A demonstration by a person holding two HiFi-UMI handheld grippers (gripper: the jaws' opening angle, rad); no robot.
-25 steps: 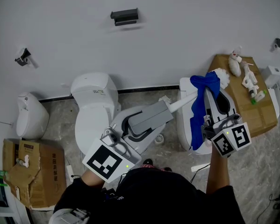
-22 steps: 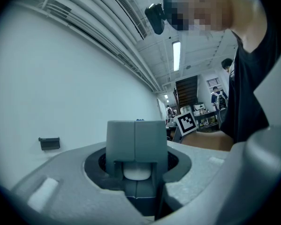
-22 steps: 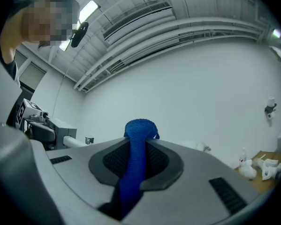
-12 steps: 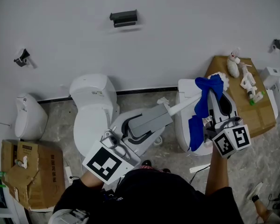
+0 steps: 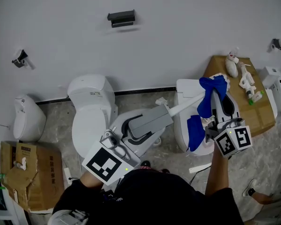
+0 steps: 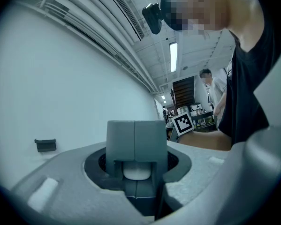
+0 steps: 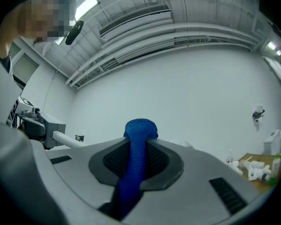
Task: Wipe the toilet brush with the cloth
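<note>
Two grippers share this — the left gripper [image 5: 164,112] clamps the toilet brush [image 5: 183,105] steady so the right gripper [image 5: 217,93], pinching the cloth [image 5: 207,89], can rub its head.

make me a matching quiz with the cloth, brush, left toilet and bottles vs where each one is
1 cloth
2 brush
3 left toilet
4 bottles

a on the box at right
b in the left gripper jaws
c in the right gripper jaws
d against the wall

Pairs: 1-c, 2-b, 3-d, 4-a
</note>
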